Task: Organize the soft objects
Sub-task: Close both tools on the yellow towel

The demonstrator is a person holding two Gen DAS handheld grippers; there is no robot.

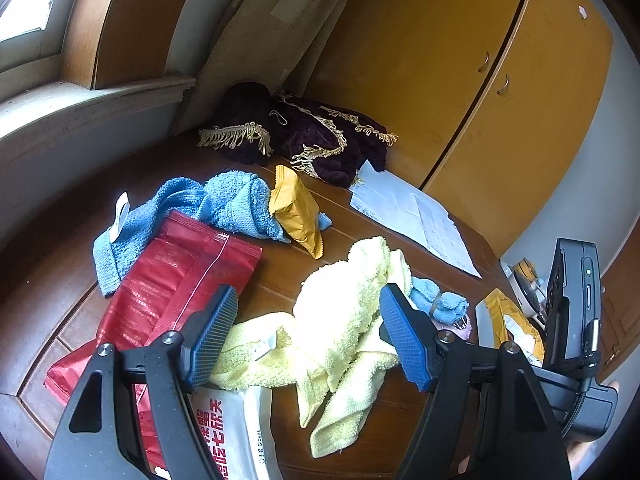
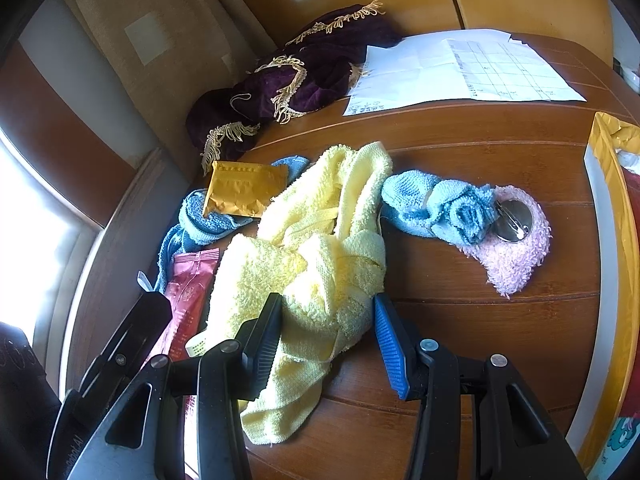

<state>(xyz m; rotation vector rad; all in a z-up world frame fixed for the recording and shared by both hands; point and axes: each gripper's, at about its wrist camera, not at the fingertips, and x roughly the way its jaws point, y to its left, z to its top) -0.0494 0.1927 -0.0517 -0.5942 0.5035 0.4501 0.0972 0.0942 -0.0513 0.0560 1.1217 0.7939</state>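
The yellow towel (image 2: 312,264) lies in a crumpled heap in the middle of the brown wooden counter (image 2: 480,320). Everything else sits around this towel.

The right hand-held gripper (image 2: 326,344) is down at the near end of the yellow towel. Its fingers are spread apart, one on each side of a fold, and they are not squeezing it yet. The left hand-held gripper (image 1: 308,340) is also wide apart. It hangs over the yellow towel and holds nothing.

A big blue towel (image 1: 168,216) lies to the left of the yellow towel, with a red packet (image 1: 168,292) on top of it and a yellow packet (image 1: 296,212) leaning on it. A small blue cloth (image 2: 440,208) is just to the right of the yellow towel, touching a fuzzy pink cloth (image 2: 516,256) with a shiny metal pin (image 2: 514,220) on it. A dark purple cloth with gold fringe (image 2: 304,80) is piled far behind the yellow towel, next to white papers (image 2: 460,72).

I think the step now is picking up the yellow towel. Next, the right fingers should close on the fold, then lift slowly so the towel does not drag the small blue cloth or the packets along.
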